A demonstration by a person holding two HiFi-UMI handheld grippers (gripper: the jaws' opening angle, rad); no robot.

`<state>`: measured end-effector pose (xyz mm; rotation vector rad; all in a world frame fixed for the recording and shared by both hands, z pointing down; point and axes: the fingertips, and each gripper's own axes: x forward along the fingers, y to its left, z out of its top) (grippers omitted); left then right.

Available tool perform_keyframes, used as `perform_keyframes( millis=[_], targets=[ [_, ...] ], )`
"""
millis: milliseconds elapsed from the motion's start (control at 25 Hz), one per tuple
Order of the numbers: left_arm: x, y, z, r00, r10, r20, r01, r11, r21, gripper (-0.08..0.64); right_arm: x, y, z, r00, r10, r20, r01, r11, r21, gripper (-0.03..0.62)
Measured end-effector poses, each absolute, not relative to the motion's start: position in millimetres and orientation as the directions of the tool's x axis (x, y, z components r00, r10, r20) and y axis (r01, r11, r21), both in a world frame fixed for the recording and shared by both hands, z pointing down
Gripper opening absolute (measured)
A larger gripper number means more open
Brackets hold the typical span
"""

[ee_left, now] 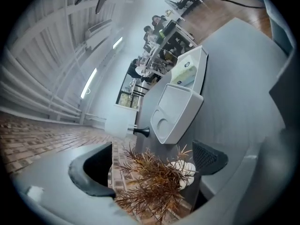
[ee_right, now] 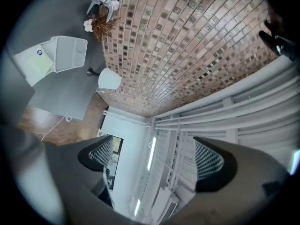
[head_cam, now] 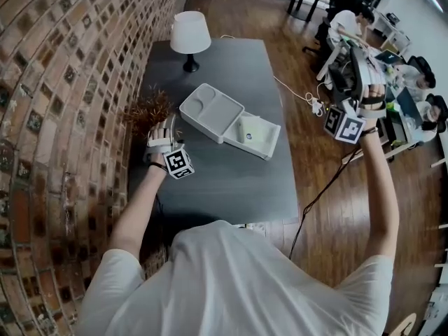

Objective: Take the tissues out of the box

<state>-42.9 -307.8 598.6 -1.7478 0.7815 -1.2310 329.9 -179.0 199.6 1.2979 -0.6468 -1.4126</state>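
A white box lies open on the dark table, its lid folded back. A pale pack of tissues sits in the box's lower half, and it also shows in the left gripper view and the right gripper view. My left gripper rests at the table's left side, open, well short of the box. In its own view the left gripper frames a dried plant. My right gripper is raised high to the right of the table, open. The right gripper holds nothing and points at the ceiling.
A dried brown plant stands by the brick wall, right in front of the left gripper. A white lamp stands at the table's far end. People sit at desks beyond the right side. A cable crosses the wooden floor.
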Motion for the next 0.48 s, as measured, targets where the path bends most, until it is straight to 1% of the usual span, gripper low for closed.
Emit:
perform_keyframes(
  millis=[480],
  targets=[
    [-8, -305, 611, 0.401, -0.800, 0.446, 0.001, -0.487, -0.873, 0.526, 377, -150, 271, 0.258, -0.939, -0.227, 0.293, -0.148, 0.945, 0.531]
  ],
)
